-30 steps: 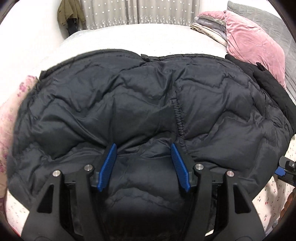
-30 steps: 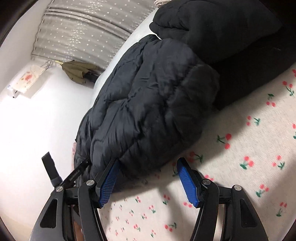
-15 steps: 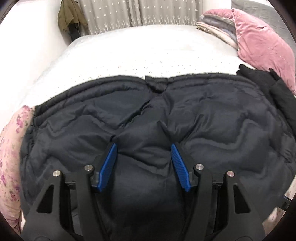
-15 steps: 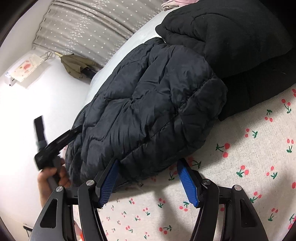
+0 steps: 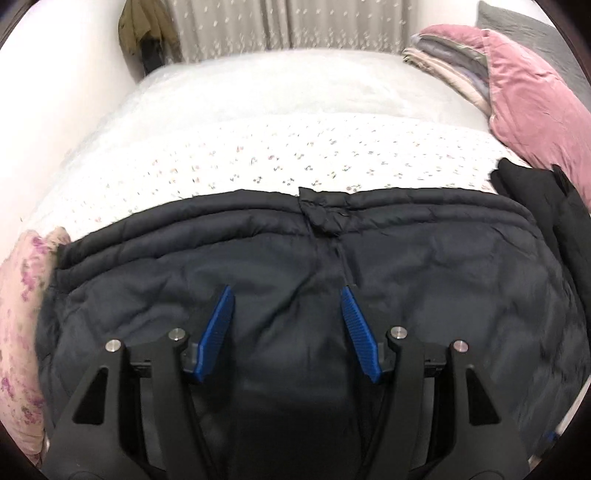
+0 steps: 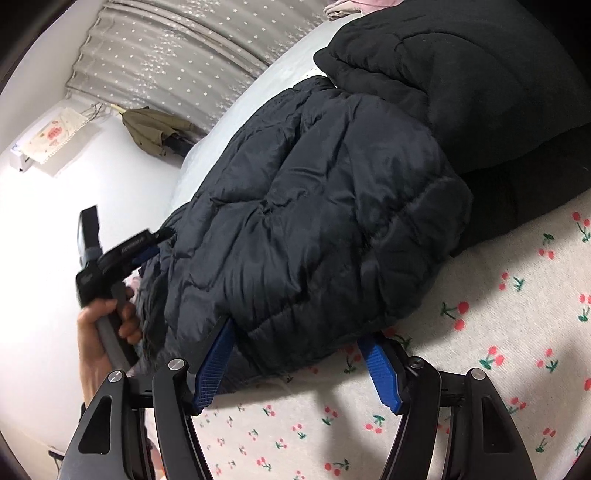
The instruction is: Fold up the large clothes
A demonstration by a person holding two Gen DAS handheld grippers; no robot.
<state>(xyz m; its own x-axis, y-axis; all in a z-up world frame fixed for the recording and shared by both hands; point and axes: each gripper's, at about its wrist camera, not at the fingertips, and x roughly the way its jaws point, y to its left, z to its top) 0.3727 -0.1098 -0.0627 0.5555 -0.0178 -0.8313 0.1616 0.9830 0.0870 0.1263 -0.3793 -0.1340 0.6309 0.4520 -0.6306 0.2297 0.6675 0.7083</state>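
A black puffer jacket (image 5: 424, 280) lies folded thick on the cherry-print bed sheet (image 6: 480, 369), its collar tab at the far edge. My left gripper (image 5: 286, 295) sits over the jacket's near part, blue pads apart, with a puffy bulge of jacket pinched between them. In the right wrist view a hand (image 6: 96, 332) holds that left gripper (image 6: 155, 240), whose tip is buried in the jacket's (image 6: 314, 221) lifted edge. My right gripper (image 6: 295, 332) straddles the jacket's near corner. Its jaws are opening; the left pad touches the fabric and the right pad stands free.
A second black garment (image 6: 480, 74) is heaped against the jacket's right side. A pink pillow (image 5: 535, 92) and folded blankets (image 5: 443, 62) lie at the back right. Floral cloth (image 5: 18, 314) borders the left. A wall, a curtain and a hanging coat (image 5: 144, 29) stand behind the bed.
In the left wrist view the jacket's far edge has dropped lower and more sheet shows beyond it. In the right wrist view the left gripper and hand have moved up; the right jaws widened slightly.
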